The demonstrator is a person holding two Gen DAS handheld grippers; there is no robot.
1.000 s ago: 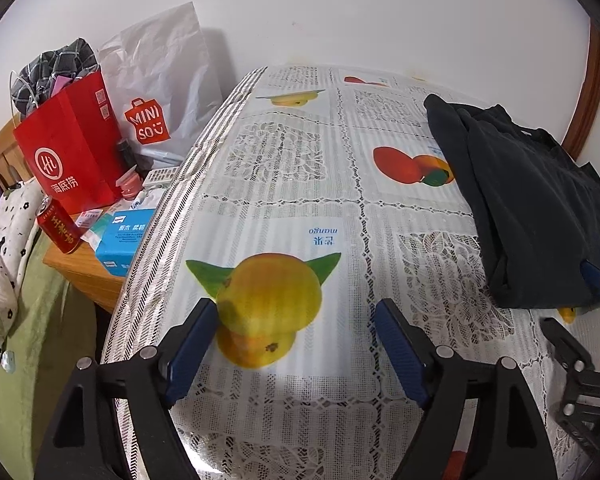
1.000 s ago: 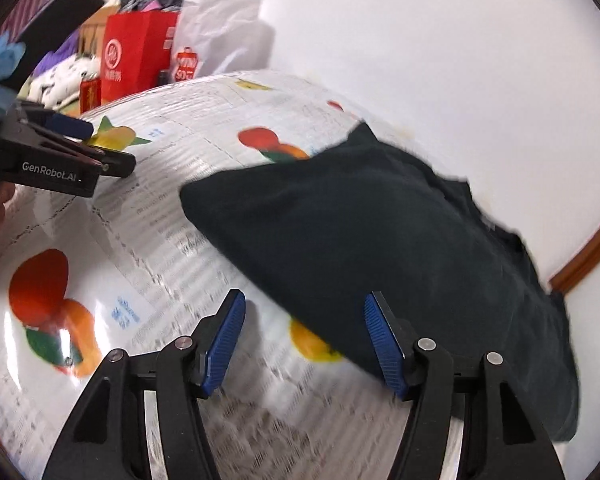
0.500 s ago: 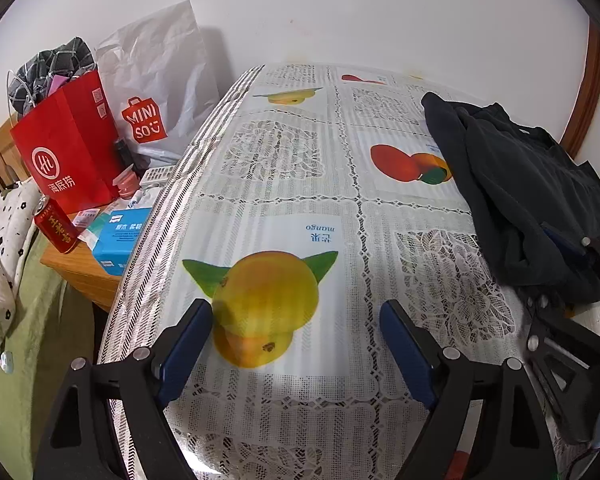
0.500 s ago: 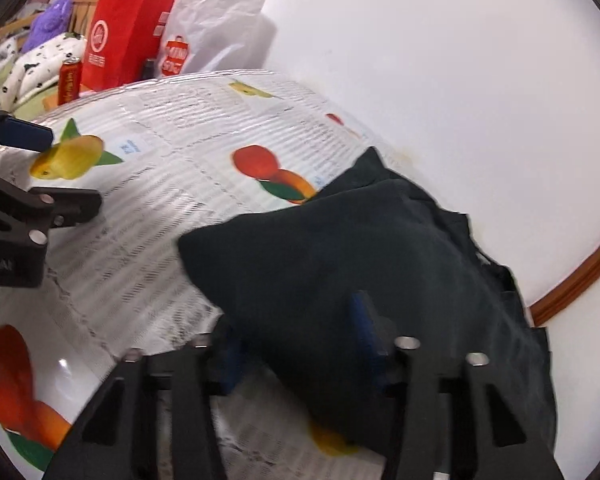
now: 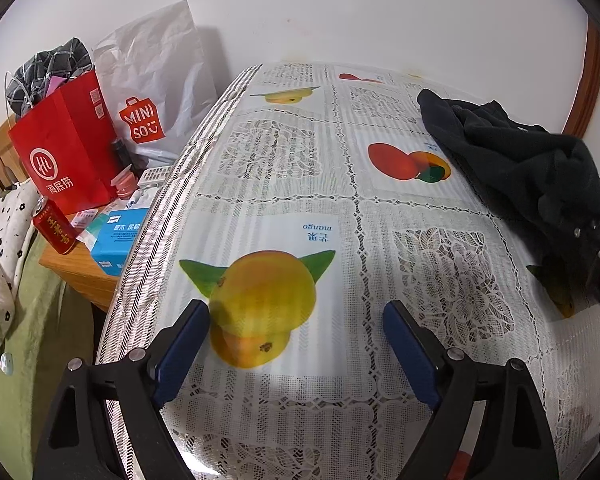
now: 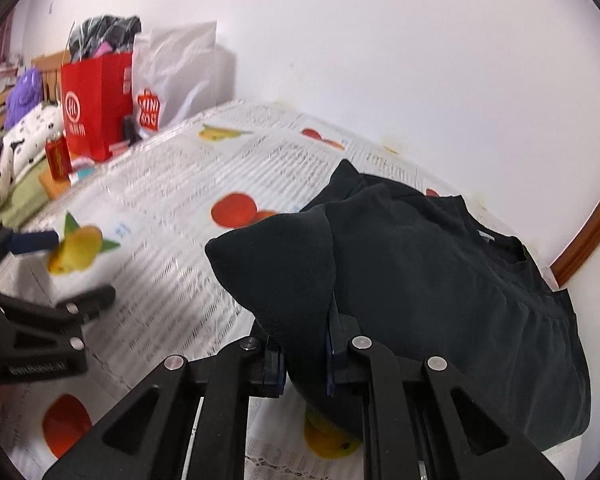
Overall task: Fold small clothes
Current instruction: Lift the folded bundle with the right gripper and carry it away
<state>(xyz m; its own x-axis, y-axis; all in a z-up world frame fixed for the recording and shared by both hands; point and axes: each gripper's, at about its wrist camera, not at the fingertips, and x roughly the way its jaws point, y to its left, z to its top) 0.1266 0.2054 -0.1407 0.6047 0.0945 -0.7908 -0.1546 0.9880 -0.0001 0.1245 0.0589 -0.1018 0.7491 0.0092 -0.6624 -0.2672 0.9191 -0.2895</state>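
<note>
A black garment [image 6: 440, 272] lies on the right side of a table covered with a fruit-print lace cloth [image 5: 300, 184]. It also shows at the right in the left wrist view [image 5: 516, 160]. My right gripper [image 6: 306, 360] is shut on the garment's near corner, which is lifted and bunched above the table. My left gripper [image 5: 296, 344] is open and empty, low over a printed mango, left of the garment. It shows at the left edge in the right wrist view [image 6: 32, 240].
Left of the table stands a low wooden stand with a red paper bag [image 5: 64, 156], a white Miniso bag [image 5: 156, 88], a red can [image 5: 56, 228] and a blue box [image 5: 118, 236]. A white wall runs behind the table. A green bed is at the far left.
My right gripper moved forward onto the garment's near corner, shut on it and raised it. My left gripper stayed open and barely moved.
</note>
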